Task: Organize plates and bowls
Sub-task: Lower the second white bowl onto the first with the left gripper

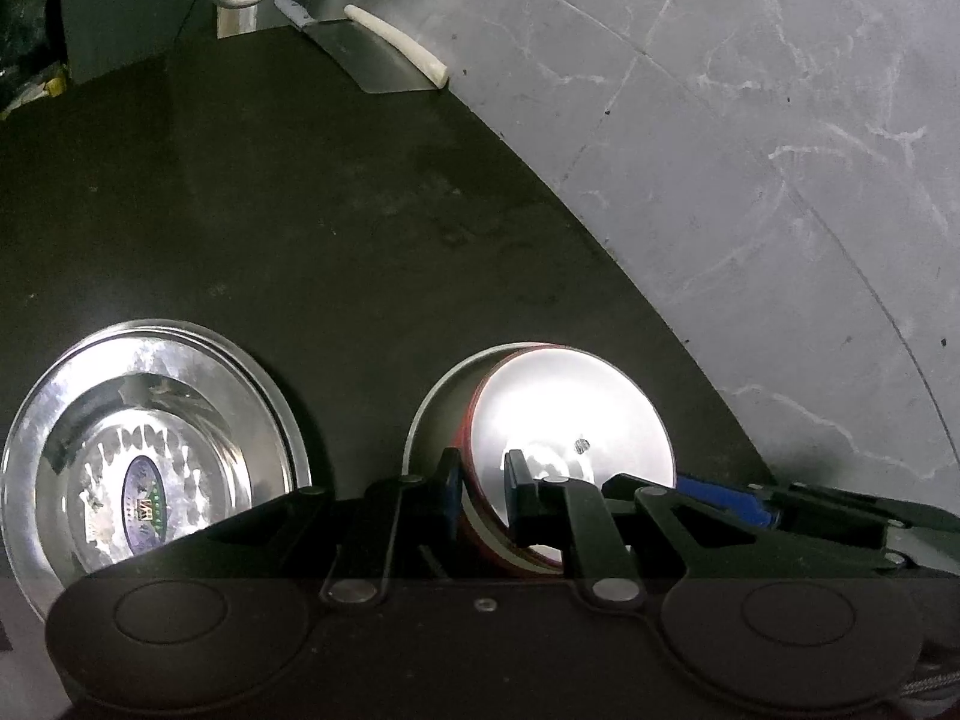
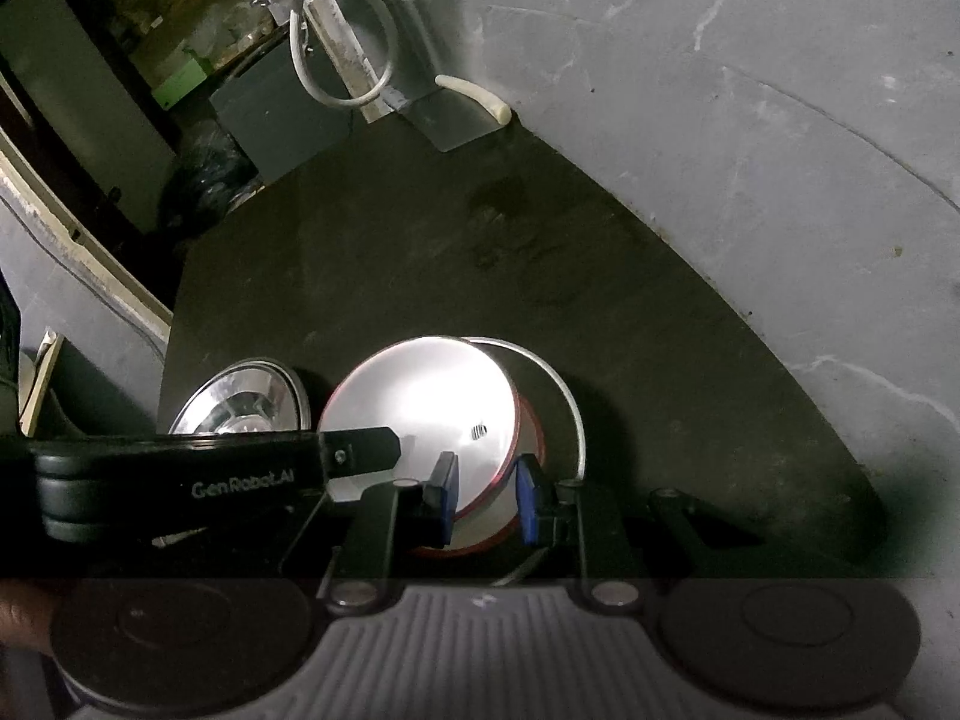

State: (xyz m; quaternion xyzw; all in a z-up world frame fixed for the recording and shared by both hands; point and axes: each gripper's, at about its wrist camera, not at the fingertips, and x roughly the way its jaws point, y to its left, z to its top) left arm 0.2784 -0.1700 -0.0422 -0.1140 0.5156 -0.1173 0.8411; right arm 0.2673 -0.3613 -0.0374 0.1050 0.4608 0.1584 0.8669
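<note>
Grippers converge on one item: a round red-rimmed bowl with a shiny metal inside (image 1: 570, 414), tilted on its edge over a flat round steel plate (image 1: 432, 396) that lies on the dark surface (image 1: 300, 210) near its right edge. The left gripper (image 1: 483, 492) has its fingers (image 1: 450, 486) clamped on the bowl's near rim, one outside the red wall, one inside. The right gripper (image 2: 486, 501) has its blue-padded fingers (image 2: 527, 504) set on either side of the same bowl's rim (image 2: 432, 402); whether the pads press the rim cannot be told.

To the left, well apart from the bowl, a stack of shiny steel plates with a printed label (image 1: 150, 450) rests at the near left corner of the surface. In the right wrist view the left gripper's black body crosses in front of that stack (image 2: 240, 396).

At the far edge, a grey cleaver blade (image 1: 372, 60) leans against the grey marbled wall (image 1: 750, 120), beside a white tube (image 1: 396, 42) and a looped white cable (image 2: 354, 60).
</note>
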